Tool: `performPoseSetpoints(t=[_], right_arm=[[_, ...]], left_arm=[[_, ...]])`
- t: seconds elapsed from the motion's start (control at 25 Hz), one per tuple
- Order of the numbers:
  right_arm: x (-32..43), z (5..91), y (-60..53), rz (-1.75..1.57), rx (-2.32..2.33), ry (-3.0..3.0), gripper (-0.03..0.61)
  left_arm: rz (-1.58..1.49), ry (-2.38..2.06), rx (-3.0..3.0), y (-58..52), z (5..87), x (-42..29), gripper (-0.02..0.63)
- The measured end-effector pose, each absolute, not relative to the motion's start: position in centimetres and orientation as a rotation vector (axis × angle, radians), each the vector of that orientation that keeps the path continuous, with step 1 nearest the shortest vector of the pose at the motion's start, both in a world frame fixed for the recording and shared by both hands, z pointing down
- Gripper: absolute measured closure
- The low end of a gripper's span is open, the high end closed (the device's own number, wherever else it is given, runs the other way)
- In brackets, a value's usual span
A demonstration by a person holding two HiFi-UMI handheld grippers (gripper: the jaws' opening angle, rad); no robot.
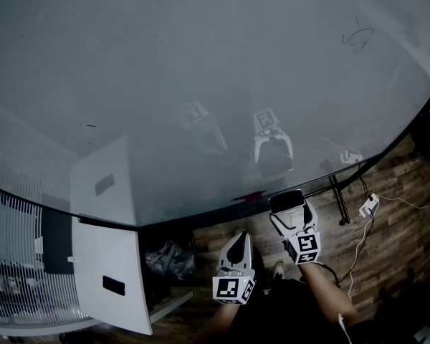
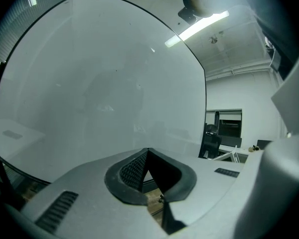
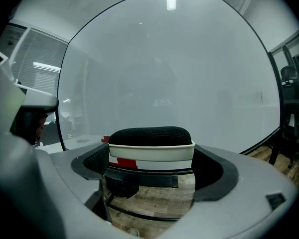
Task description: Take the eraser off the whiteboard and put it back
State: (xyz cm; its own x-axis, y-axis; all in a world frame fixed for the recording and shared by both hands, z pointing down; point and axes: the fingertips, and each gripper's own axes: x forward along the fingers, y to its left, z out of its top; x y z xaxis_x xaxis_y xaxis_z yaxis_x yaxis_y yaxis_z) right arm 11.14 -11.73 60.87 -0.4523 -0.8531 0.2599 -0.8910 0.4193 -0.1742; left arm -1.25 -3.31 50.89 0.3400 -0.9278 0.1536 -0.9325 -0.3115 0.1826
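Writing on the whiteboard (image 1: 201, 70) is limited to a faint dark scribble (image 1: 357, 37) near its upper right corner, too small to be read. Black-and-white square markers are carried on the cube (image 1: 306, 248) of the right gripper (image 1: 292, 217) and on the cube (image 1: 233, 289) of the left gripper (image 1: 236, 238). No letters can be made out on them.

The eraser (image 3: 150, 136) is clamped between the right gripper's jaws, one jaw pressed to each of its short ends. Its long axis is laid across from jaw to jaw, roughly level in the right gripper view. The black felt face is turned upward and toward the board. A white body is seen beneath the felt, and a red patch is shown on the lower left of that body, with no print legible on it. In the head view the eraser is held just below the board's lower edge; whether the board is touched cannot be told.

The left gripper's jaws are brought together at their tips – nothing is held between them. It is kept lower than the right gripper and well clear of the board.

A white power strip (image 1: 368, 206) with a pale cable is seen on the wooden floor (image 1: 405, 185) to the right.
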Motion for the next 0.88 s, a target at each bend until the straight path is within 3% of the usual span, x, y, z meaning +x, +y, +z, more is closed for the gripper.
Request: performPoseSetpoints(t=[0.88], right_arm=[[12.8, 53.8, -6.0, 0.345, 1.542, -2.653, 0.046]], left_arm=[[-0.039, -1.727, 2.421, 1.0, 47.7, 0.3, 0.607]])
